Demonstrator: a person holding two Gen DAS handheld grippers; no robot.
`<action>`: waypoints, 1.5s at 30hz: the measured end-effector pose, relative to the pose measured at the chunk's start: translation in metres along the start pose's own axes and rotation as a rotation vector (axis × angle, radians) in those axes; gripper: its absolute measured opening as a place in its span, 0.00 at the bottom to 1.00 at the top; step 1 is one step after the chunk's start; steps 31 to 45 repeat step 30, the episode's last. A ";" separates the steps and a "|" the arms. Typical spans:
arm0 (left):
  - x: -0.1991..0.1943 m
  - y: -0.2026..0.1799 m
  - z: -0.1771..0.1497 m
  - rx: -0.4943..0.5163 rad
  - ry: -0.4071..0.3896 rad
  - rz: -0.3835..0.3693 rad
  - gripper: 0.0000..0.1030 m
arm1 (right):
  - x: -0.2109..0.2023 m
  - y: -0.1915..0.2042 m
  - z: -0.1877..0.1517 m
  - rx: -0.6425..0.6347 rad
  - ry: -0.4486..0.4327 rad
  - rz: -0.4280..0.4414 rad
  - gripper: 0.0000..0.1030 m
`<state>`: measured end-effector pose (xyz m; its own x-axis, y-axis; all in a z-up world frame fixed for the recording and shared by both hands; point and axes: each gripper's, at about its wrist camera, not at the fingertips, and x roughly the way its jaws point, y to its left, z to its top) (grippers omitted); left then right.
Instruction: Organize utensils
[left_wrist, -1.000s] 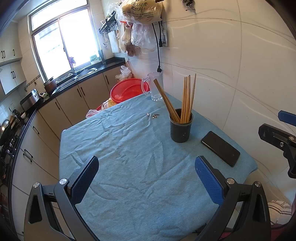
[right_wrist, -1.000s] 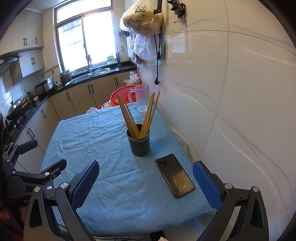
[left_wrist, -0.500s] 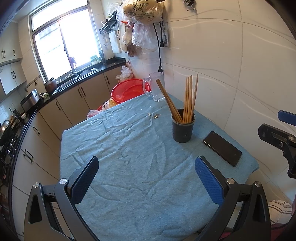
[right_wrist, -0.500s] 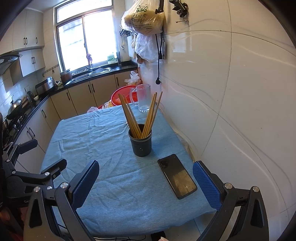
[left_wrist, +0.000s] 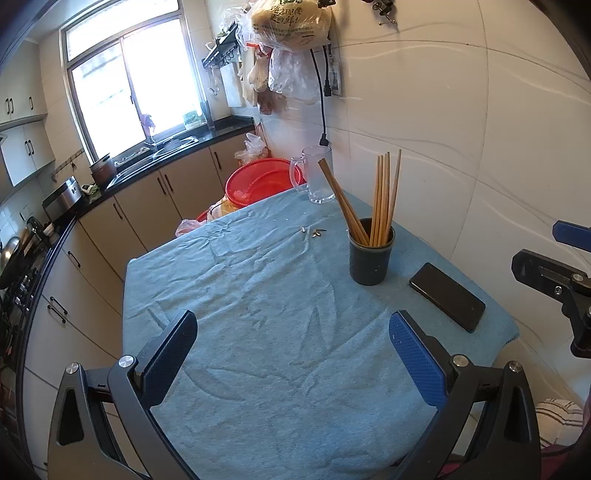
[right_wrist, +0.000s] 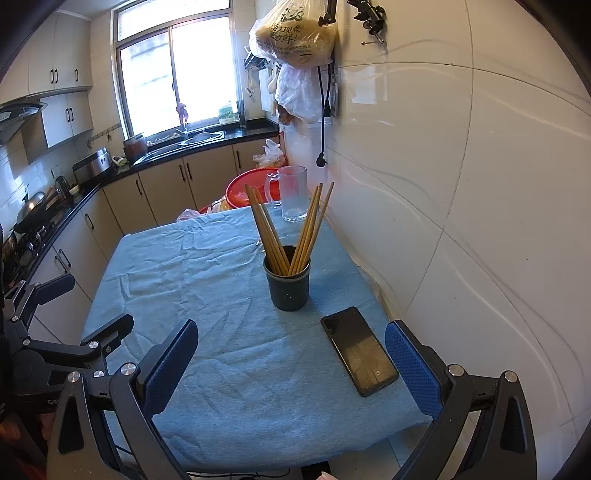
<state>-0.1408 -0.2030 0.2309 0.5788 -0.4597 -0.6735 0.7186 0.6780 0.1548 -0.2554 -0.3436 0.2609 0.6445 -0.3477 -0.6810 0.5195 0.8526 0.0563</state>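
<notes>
A dark cup (left_wrist: 371, 254) (right_wrist: 287, 280) stands upright on the blue tablecloth (left_wrist: 258, 295) (right_wrist: 207, 280) near the wall side. Several wooden chopsticks (left_wrist: 384, 199) (right_wrist: 284, 229) stand in it, fanned out. My left gripper (left_wrist: 291, 354) is open and empty, hovering above the near part of the table. My right gripper (right_wrist: 291, 362) is open and empty, near the table's front edge, short of the cup. The right gripper also shows at the right edge of the left wrist view (left_wrist: 561, 280), and the left gripper shows at the left of the right wrist view (right_wrist: 70, 332).
A black phone (left_wrist: 447, 297) (right_wrist: 360, 356) lies flat right of the cup. A clear glass mug (left_wrist: 317, 179) (right_wrist: 291, 197) stands at the far corner, a red basin (left_wrist: 262, 181) behind the table. Small scraps (left_wrist: 314, 232) lie mid-table. A tiled wall (right_wrist: 461, 184) runs along the right.
Both views have shifted slightly back from the cup and phone. Both grippers stay open and nothing on the table has moved.
</notes>
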 end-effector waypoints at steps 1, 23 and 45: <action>0.000 -0.001 0.000 0.000 0.001 0.000 1.00 | 0.000 0.000 0.000 0.000 0.001 0.000 1.00; 0.009 0.028 -0.010 -0.029 0.027 0.019 1.00 | 0.016 0.025 0.000 -0.026 0.037 0.023 1.00; 0.020 0.045 -0.027 -0.068 0.046 0.063 1.00 | 0.041 0.041 -0.004 -0.050 0.090 0.052 1.00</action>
